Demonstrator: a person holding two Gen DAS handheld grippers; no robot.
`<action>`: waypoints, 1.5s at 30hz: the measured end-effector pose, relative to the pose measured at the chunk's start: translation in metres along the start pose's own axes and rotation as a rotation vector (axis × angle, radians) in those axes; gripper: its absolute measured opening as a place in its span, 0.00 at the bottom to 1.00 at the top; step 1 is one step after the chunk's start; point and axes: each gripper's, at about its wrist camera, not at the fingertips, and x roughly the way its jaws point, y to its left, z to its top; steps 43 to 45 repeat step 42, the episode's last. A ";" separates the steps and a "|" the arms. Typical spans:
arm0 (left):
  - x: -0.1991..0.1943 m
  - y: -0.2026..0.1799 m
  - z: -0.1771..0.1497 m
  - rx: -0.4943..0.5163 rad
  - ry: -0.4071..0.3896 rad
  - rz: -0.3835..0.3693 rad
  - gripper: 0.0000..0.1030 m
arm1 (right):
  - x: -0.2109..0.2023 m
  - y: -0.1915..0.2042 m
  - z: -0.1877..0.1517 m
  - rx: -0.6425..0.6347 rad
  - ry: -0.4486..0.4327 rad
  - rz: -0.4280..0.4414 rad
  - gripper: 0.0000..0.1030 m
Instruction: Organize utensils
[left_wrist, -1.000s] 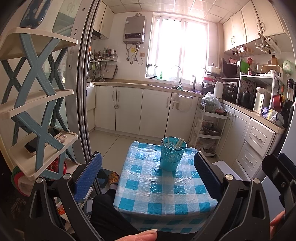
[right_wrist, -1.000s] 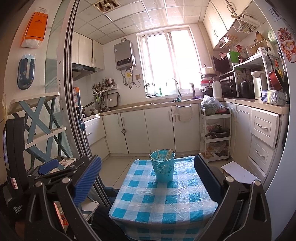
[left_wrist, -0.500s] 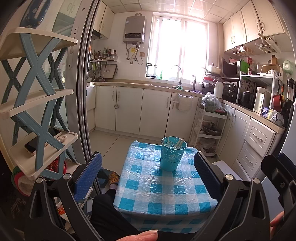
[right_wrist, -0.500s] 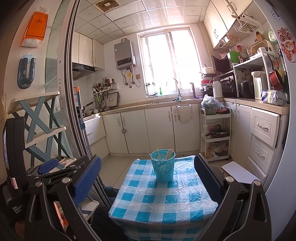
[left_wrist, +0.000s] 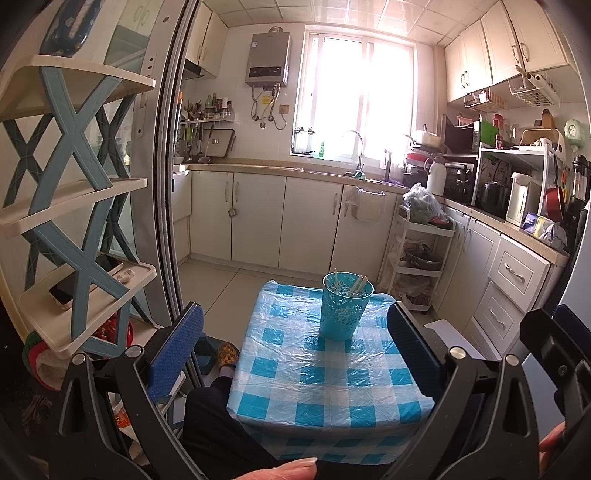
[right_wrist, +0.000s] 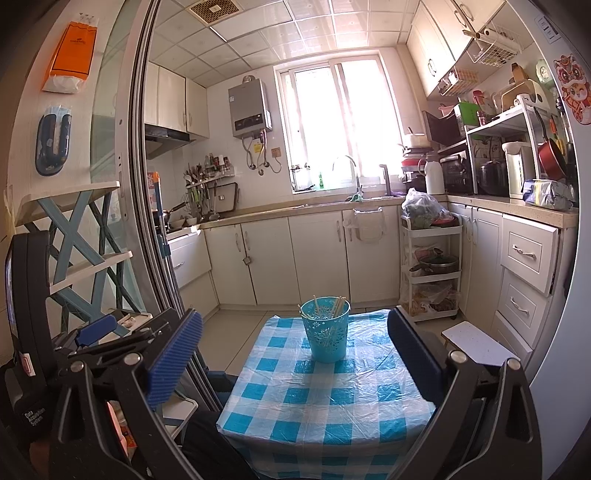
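A turquoise perforated holder (left_wrist: 344, 305) (right_wrist: 325, 329) stands on the far half of a small table with a blue-and-white checked cloth (left_wrist: 325, 373) (right_wrist: 325, 391). Several pale chopsticks (left_wrist: 356, 285) (right_wrist: 336, 305) lean inside it. My left gripper (left_wrist: 295, 341) hangs open above the table's near part, with nothing between its blue pads. My right gripper (right_wrist: 295, 345) is likewise open and empty, held back from the holder. The rest of the cloth carries no utensils.
A cross-braced shelf unit (left_wrist: 74, 206) with a phone on it stands at the left beside a sliding door frame (left_wrist: 166, 184). A white trolley (left_wrist: 417, 254) and drawers (left_wrist: 513, 280) line the right. A person's knee (left_wrist: 221, 424) is at the table's near edge.
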 end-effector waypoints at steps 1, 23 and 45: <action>-0.001 0.000 0.000 0.000 0.000 0.000 0.93 | 0.000 0.000 0.000 0.000 0.000 0.000 0.93; 0.004 -0.001 0.002 -0.002 0.018 -0.003 0.93 | 0.003 -0.004 -0.002 0.002 0.018 0.000 0.93; 0.213 -0.018 -0.030 0.099 0.295 0.039 0.93 | 0.237 -0.092 -0.074 -0.059 0.363 -0.190 0.93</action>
